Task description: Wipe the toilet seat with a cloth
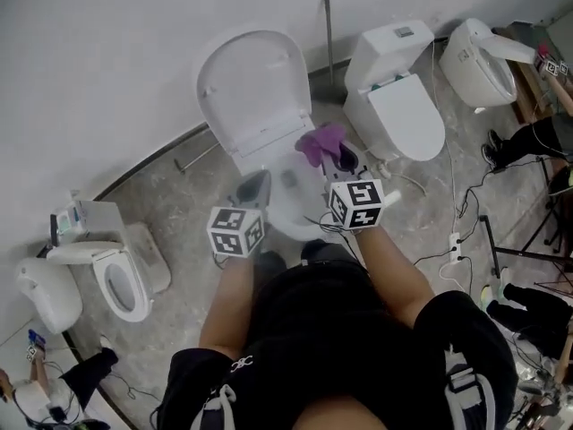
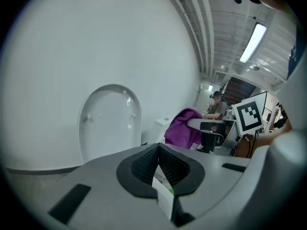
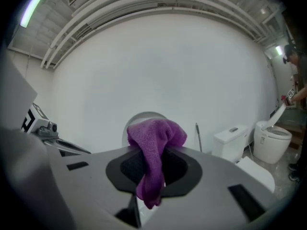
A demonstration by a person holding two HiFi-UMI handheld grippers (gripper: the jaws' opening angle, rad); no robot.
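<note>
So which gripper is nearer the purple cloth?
Right. The right gripper is shut on the cloth, which hangs from its jaws; the left gripper is shut, apart from the cloth, off to its side.

Floor (image 1: 179, 209): grey mottled stone, curved edge against the white wall; standing on it four white toilets: centre toilet (image 1: 251, 88) lid up, right toilet (image 1: 407, 115) lid down, far-right toilet (image 1: 479, 65), left toilet (image 1: 116, 280); also a power strip (image 1: 456, 245) and loose cables (image 1: 452, 200) at right.
</note>
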